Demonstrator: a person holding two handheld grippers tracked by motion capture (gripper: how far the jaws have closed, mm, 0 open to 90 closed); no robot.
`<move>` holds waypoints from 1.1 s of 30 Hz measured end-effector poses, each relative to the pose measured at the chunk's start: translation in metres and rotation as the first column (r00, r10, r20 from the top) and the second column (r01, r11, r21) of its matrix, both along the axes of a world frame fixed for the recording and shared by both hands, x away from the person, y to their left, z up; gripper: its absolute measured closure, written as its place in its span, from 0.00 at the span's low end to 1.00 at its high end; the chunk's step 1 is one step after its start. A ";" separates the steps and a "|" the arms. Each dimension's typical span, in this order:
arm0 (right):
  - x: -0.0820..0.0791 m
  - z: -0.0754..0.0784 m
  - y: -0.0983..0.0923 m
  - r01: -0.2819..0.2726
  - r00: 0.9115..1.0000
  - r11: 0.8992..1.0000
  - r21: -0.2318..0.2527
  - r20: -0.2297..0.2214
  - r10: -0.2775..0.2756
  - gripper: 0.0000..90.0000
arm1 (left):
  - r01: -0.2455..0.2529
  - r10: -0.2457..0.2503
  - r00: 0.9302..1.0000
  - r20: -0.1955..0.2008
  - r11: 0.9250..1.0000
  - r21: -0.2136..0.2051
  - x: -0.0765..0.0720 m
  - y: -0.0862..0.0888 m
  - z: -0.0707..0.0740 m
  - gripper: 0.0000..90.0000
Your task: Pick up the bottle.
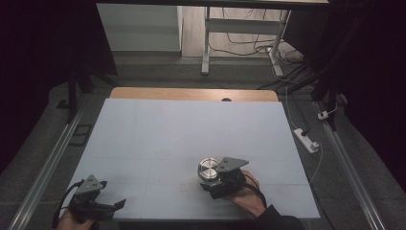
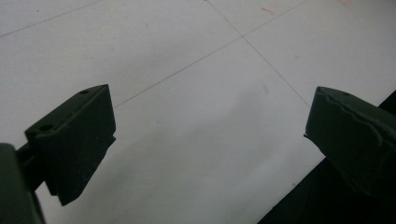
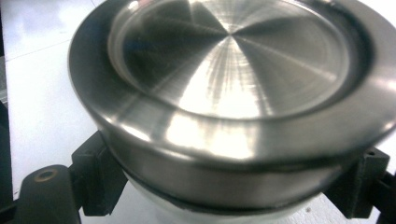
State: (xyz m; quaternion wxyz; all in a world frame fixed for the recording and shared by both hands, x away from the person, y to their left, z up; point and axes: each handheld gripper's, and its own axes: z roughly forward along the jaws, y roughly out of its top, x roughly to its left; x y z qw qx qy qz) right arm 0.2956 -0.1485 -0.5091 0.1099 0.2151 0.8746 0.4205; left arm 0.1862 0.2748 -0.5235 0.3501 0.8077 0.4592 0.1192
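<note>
Done: right gripper (image 1: 211, 178) has its jaws clamped on the sides of the steel-lidded jar (image 3: 224, 107), which stands near the front of the white table (image 1: 158, 134)
Left gripper (image 2: 208, 140): jaws spread wide, nothing between them, at the table's front-left corner
Left to do: lifting or moving the jar, as I judge it
</note>
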 end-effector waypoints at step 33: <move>0.006 0.032 0.016 0.001 1.000 0.999 0.040 0.003 -0.001 0.17 | -0.002 0.002 1.000 -0.001 1.000 -0.013 0.000 0.001 0.000 0.03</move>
